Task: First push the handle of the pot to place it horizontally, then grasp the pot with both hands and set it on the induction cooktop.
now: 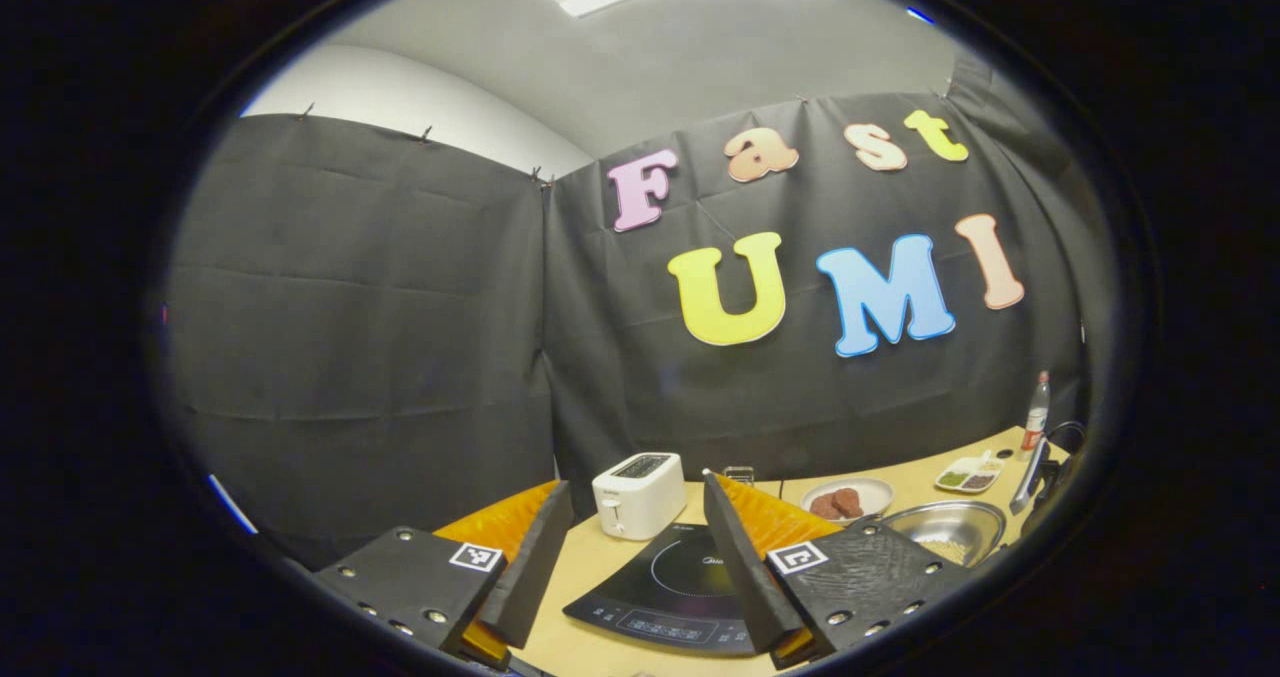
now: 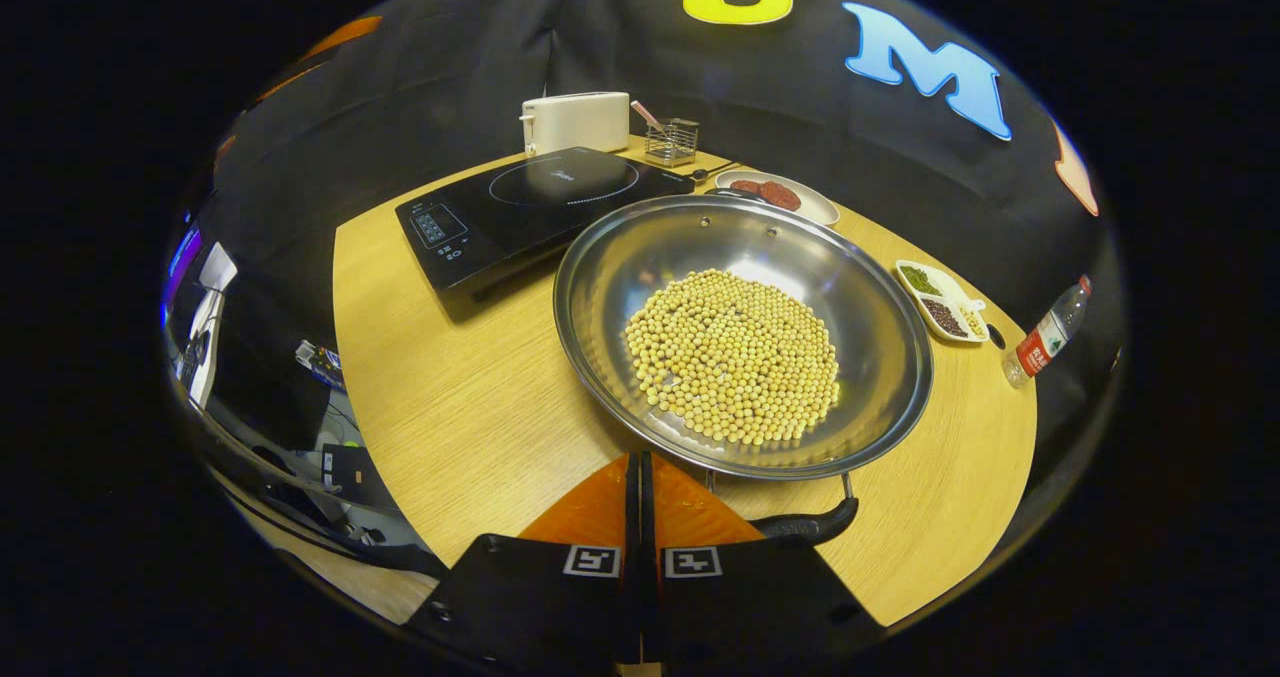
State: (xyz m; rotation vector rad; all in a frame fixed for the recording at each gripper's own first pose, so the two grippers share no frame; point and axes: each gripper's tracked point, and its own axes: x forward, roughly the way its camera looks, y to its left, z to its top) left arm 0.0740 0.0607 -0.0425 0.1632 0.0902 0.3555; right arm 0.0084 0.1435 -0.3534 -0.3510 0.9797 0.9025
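Square coded markers [image 1: 476, 556] noted, one on each finger mount of left gripper [image 1: 635, 482]; same pair noted on right gripper [image 2: 640, 462]. Black-and-white pattern only, no letters or digits.
Faint print seen inside ring of cooktop [image 2: 520, 207], symbols seen on its control panel; too small to be made out.
Label on bottle [image 2: 1045, 337] blurred, nothing legible.

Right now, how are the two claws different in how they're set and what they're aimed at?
The left claw is open, its fingers spread wide; the right claw is shut, fingers together and gripping nothing. The left claw is raised and level, facing the induction cooktop and toaster; the right claw looks down at the pot of soybeans, its tips near the pot's handle. Both hold nothing.
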